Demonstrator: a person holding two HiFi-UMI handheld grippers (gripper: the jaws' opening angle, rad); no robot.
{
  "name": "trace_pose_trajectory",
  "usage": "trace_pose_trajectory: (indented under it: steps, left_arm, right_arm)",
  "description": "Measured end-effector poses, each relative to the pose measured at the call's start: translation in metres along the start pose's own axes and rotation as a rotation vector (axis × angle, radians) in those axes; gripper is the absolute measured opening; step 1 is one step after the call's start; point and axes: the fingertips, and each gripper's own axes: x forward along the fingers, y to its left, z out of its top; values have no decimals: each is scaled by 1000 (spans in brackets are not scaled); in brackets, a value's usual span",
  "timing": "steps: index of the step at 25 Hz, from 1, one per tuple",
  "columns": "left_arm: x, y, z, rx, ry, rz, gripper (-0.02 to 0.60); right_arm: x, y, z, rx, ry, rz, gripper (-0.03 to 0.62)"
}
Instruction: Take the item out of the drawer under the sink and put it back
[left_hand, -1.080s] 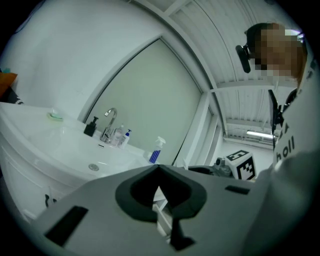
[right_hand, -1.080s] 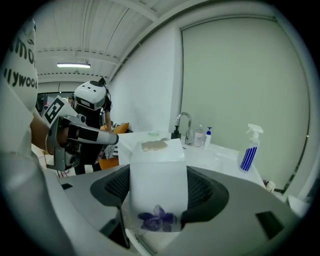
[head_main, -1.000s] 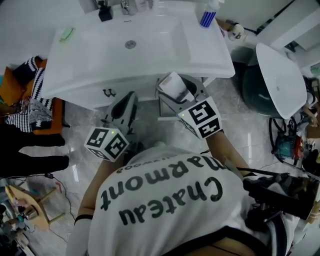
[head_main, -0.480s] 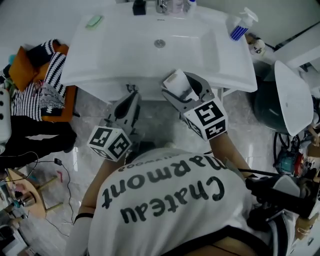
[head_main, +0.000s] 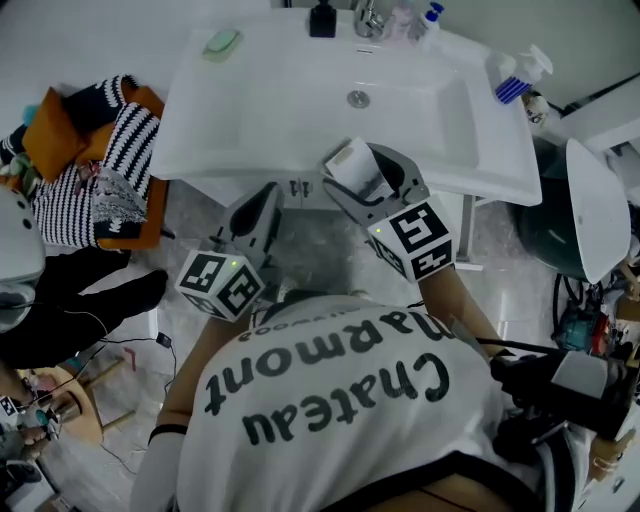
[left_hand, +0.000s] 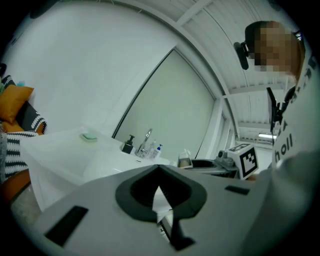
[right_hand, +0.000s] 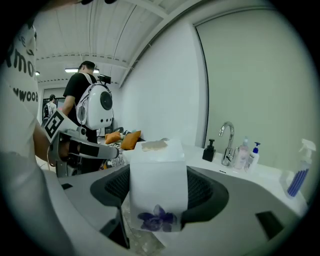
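Grey marbled floor (head_main: 330, 255) runs beneath a white sink (head_main: 300, 110), seen steeply from above. A heap of striped cloth (head_main: 95, 190) with orange cushions lies on the floor beyond the sink's left edge. Along the sink's back edge stand a black soap dispenser (head_main: 322, 20) and a faucet (head_main: 367, 14). A spray bottle (head_main: 518, 78) stands at the back right corner, and a green soap bar (head_main: 221, 42) lies at the back left corner.

Both grippers are raised in front of the sink's front edge, pointing toward it. The right gripper (head_main: 362, 175) is the nearer to that edge. Its jaws are clamped on a white packet (right_hand: 159, 180) with a purple flower print, which stands upright between the pads, clear of the sink top. The left gripper (head_main: 262, 200) sits lower and to the left. Its jaws are closed together with nothing between them.
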Motion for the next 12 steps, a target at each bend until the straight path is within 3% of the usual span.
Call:
trace_pose_trajectory:
  steps: [12]
  left_arm:
    - [-31,85,27,-9,2,29,8]
  right_arm:
    - [81,40,34,1,-14,18,330]
